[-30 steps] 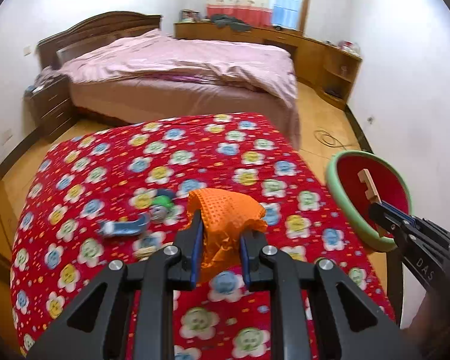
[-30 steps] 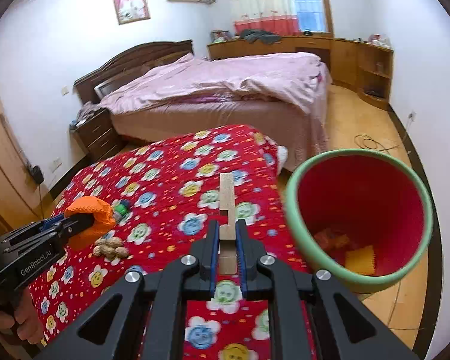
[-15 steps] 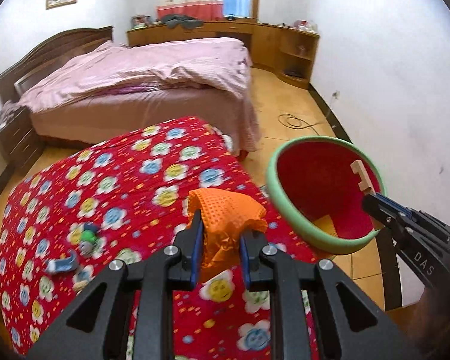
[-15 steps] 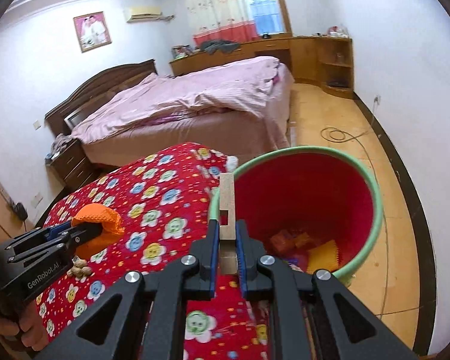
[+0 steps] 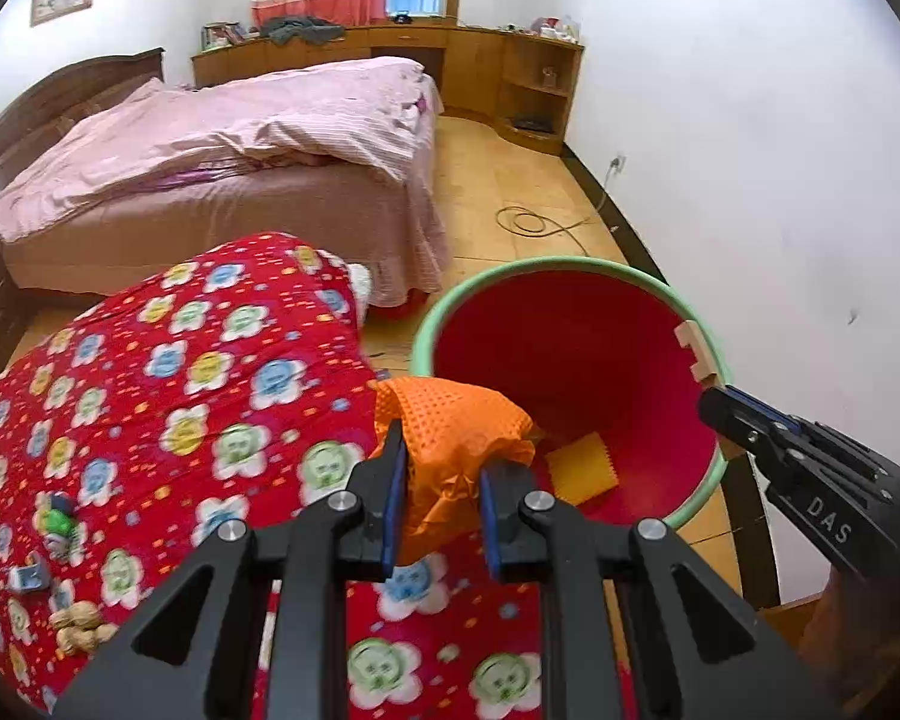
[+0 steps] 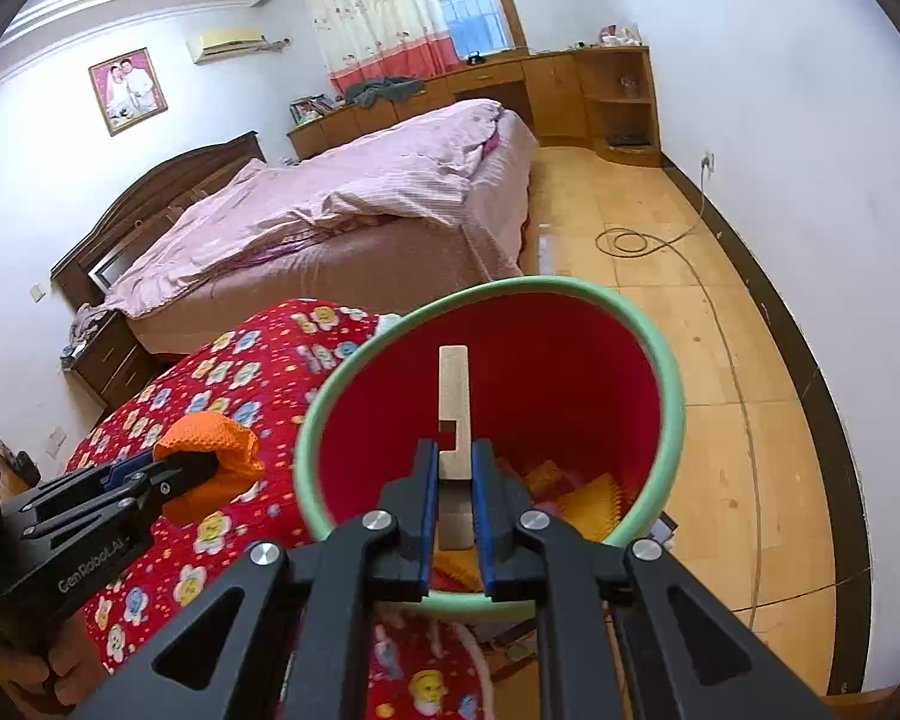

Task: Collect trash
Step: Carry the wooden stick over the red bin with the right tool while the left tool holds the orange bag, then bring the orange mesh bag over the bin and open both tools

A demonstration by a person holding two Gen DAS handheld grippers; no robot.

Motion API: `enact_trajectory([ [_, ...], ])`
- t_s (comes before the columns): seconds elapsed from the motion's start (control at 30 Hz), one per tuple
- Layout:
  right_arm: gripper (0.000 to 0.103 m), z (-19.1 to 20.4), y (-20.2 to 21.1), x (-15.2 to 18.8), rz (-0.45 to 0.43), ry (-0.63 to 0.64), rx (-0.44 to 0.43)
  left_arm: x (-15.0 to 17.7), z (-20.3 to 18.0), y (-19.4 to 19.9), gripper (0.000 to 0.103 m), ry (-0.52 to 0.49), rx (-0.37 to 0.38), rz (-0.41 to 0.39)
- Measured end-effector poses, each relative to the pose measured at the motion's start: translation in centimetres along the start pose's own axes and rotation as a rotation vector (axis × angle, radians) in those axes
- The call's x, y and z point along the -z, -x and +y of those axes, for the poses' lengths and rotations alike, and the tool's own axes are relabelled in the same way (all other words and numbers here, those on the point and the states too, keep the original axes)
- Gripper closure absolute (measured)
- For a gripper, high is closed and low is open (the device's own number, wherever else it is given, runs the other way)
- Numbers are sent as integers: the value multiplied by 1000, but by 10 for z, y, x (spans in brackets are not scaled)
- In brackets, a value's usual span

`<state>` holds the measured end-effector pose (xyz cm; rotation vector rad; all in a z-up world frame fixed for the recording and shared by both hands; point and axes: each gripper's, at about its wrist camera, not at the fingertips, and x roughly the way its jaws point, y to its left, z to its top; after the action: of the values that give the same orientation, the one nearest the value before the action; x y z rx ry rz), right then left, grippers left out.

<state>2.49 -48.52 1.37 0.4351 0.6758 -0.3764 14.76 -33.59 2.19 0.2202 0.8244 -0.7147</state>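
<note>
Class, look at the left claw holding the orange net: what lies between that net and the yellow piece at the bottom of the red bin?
Only the bin's near green rim and red inner wall separate the orange net from the yellow piece, seen in the left wrist view.

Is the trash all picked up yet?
Not yet. Yellow scraps already lie in the red bin. The left gripper holds an orange cloth, the right gripper a wooden piece in front of the bin's mouth. Peanuts and small bits remain on the flowered blanket.

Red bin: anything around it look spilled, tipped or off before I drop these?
Nothing spilled. The red bin stands upright beside the flowered blanket, scraps inside. Peanuts and small litter lie on the blanket.
</note>
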Motion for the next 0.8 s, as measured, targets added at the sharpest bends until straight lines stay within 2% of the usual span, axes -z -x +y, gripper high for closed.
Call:
enact_trajectory([
  [0.37, 90, -32, -36, -17, 47, -28, -8, -16, -18, -37, 82, -11, 27, 7],
  [0.4, 90, -34, -38, -18, 50, -27, -11, -18, -19, -39, 81, -8, 32, 9],
  [0.47, 90, -36, -45, -22, 57, -29, -18, -21, -19, -45, 70, -2, 49, 15],
  [0.57, 90, -42, -50, -26, 60, -43, -31, -23, -21, -51, 60, -8, 51, 21],
  [0.8, 85, -46, -52, -34, 59, -54, -42, -21, -21, -61, 59, 8, 58, 42],
])
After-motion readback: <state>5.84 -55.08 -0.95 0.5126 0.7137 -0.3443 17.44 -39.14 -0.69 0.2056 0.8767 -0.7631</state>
